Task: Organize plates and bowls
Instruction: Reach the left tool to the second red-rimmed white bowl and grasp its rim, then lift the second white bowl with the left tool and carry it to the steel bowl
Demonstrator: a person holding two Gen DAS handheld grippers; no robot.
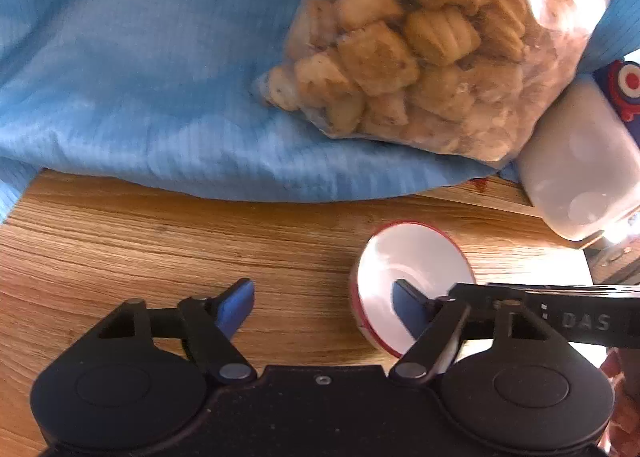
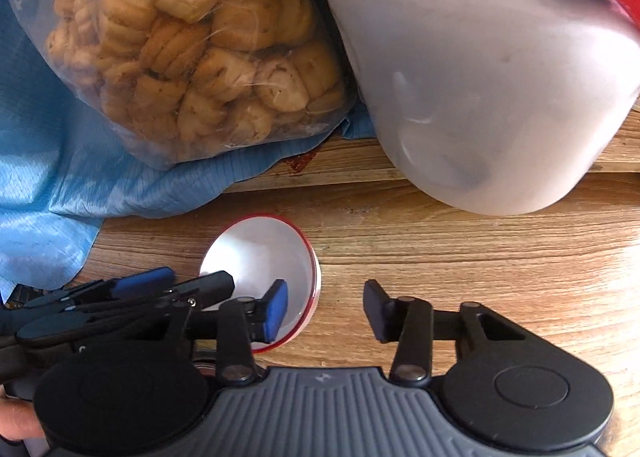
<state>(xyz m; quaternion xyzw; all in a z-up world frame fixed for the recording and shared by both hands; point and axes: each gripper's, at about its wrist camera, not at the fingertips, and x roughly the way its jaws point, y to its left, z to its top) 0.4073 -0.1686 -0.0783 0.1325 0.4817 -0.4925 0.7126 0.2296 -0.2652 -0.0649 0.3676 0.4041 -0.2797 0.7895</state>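
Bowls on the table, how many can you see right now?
1: a small red-rimmed white bowl on the wooden table, just in front of the blue cloth. Others may lie out of view.

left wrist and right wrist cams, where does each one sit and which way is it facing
Left wrist: sits on the left gripper, looking forward and down over the wooden table at the blue cloth and bag of biscuits; its own open jaws show, and the other gripper reaches in from the right.
Right wrist: sits on the right gripper, facing the white container; its open jaws show, the left gripper enters at left, and a bit of hand shows bottom left.
Shared: the small red-rimmed bowl, bag, cloth, container and table.
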